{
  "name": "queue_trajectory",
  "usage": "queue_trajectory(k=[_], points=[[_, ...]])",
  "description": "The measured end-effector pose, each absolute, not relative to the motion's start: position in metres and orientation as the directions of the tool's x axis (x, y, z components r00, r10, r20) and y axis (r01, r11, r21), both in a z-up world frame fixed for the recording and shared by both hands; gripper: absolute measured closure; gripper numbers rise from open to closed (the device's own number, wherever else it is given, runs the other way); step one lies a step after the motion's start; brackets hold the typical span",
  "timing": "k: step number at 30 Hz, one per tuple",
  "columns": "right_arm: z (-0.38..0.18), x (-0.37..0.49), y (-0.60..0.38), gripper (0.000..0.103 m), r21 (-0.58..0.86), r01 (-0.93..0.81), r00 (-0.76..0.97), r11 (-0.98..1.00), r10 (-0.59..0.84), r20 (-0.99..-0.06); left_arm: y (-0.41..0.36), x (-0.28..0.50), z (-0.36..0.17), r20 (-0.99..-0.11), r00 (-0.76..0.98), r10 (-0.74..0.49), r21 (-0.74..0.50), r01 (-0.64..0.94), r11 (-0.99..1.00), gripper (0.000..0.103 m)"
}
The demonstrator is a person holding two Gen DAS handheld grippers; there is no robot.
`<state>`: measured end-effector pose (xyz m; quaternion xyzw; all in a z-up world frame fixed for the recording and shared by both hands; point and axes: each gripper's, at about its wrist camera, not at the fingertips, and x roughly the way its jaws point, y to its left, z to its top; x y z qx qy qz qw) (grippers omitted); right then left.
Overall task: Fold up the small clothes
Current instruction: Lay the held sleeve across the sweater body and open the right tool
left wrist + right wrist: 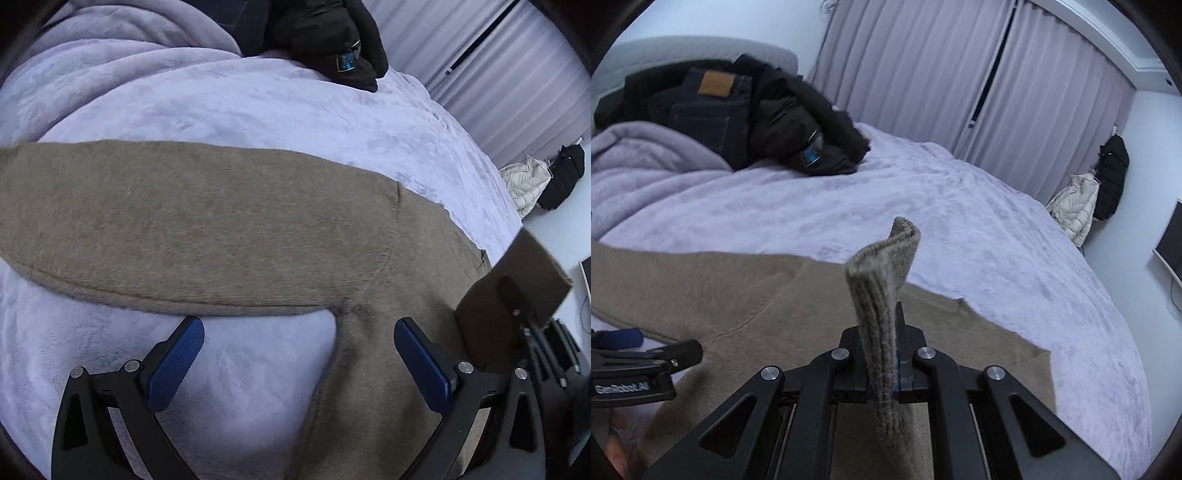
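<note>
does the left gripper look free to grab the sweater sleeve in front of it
Probably yes: the left gripper is open and empty, and the sleeve lies flat on the blanket just ahead, nothing between.

a bedroom in a home: a wide bed (997,229) under a lilac fleece blanket, long curtains (923,74) across the window, jackets (1108,177) hung on the wall, dark clothes (738,118) heaped at the bed's head.
</note>
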<state>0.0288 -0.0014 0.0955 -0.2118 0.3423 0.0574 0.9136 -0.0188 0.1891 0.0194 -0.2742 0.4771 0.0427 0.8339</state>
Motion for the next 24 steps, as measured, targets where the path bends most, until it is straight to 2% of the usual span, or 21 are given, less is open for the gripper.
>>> queue_trajectory(k=[3,4,6,7,8,9,12,14,17,20,24], points=[[0.067,0.028,0.019,0.096,-0.331,-0.293,0.703,0.897,-0.032,-0.71,0.196,-0.027,0.02,-0.803,0.559,-0.207,-0.443,-0.326,0.835,0.0],[0.061,0.03,0.022,0.093,-0.296,-0.328,0.67,0.897,0.0,-0.743,0.196,-0.029,0.021,-0.797,0.566,-0.21,-0.449,-0.323,0.833,0.0],[0.057,0.029,0.025,0.072,-0.217,-0.384,0.6,0.898,0.064,-0.797,0.196,-0.03,0.026,-0.788,0.58,-0.208,-0.457,-0.325,0.828,0.0],[0.06,0.027,0.022,0.047,-0.186,-0.398,0.589,0.898,0.095,-0.802,0.197,-0.031,0.028,-0.784,0.585,-0.205,-0.462,-0.33,0.823,0.0],[0.065,0.025,0.021,0.029,-0.167,-0.399,0.598,0.902,0.118,-0.793,0.198,-0.033,0.03,-0.78,0.592,-0.203,-0.467,-0.333,0.819,0.0],[0.073,0.018,0.015,0.025,-0.141,-0.401,0.612,0.905,0.15,-0.777,0.197,-0.033,0.034,-0.773,0.602,-0.201,-0.473,-0.336,0.815,0.0],[0.098,0.013,-0.016,0.024,0.042,-0.444,0.574,0.895,0.32,-0.753,0.185,-0.034,0.05,-0.762,0.623,-0.175,-0.453,-0.321,0.832,0.0],[0.113,0.009,-0.053,0.024,0.125,-0.421,0.584,0.899,0.374,-0.721,0.17,-0.032,0.06,-0.759,0.628,-0.172,-0.432,-0.288,0.854,0.0],[0.117,0.01,-0.118,0.023,0.167,-0.336,0.613,0.927,0.35,-0.708,0.133,-0.024,0.075,-0.741,0.636,-0.215,-0.426,-0.199,0.883,0.0],[0.102,0.025,-0.178,0.023,0.166,-0.213,0.597,0.963,0.263,-0.758,0.079,-0.001,0.075,-0.753,0.595,-0.28,-0.402,-0.079,0.912,0.0],[0.063,0.048,-0.244,0.023,0.257,-0.057,0.508,0.965,0.25,-0.824,0.019,0.034,0.037,-0.84,0.455,-0.296,-0.316,0.034,0.948,0.0]])
